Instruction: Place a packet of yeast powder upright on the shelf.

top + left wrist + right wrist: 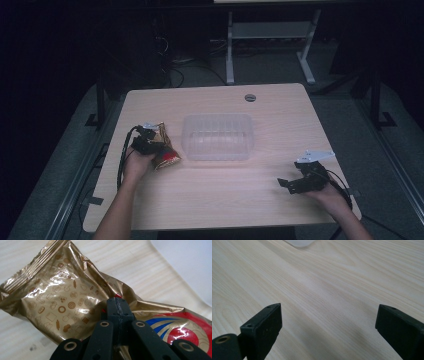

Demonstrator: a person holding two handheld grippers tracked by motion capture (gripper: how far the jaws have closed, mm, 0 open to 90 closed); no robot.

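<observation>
Worktop: pale wood-grain worktop (215, 200) fills the middle of the high view, with a small round grey grommet (250, 97) near its far edge.
Snack bag: a gold foil snack bag (165, 152) lies left of centre in the high view, just beside the left end of the container. In the left gripper view the snack bag (62, 300) spreads across the frame, printed with small bakery icons, its crimped seal at the upper left and a red and blue emblem at the lower right.
Container: a clear plastic container (218, 136) sits at the centre of the high view; whether it touches the bag I cannot tell.
Left gripper: the left gripper (150, 145) sits at the left of the high view, in the person's left hand (136, 162); its jaws are pressed together, pinching the foil of the bag near its middle.
Right gripper: the right gripper (287, 184) sits at the lower right of the high view, in the right hand (327, 192), well apart from bag and container; its jaws stand wide over bare wood, holding nothing.
Surroundings: dark floor and white frame legs (270, 45) at the top of the high view.
</observation>
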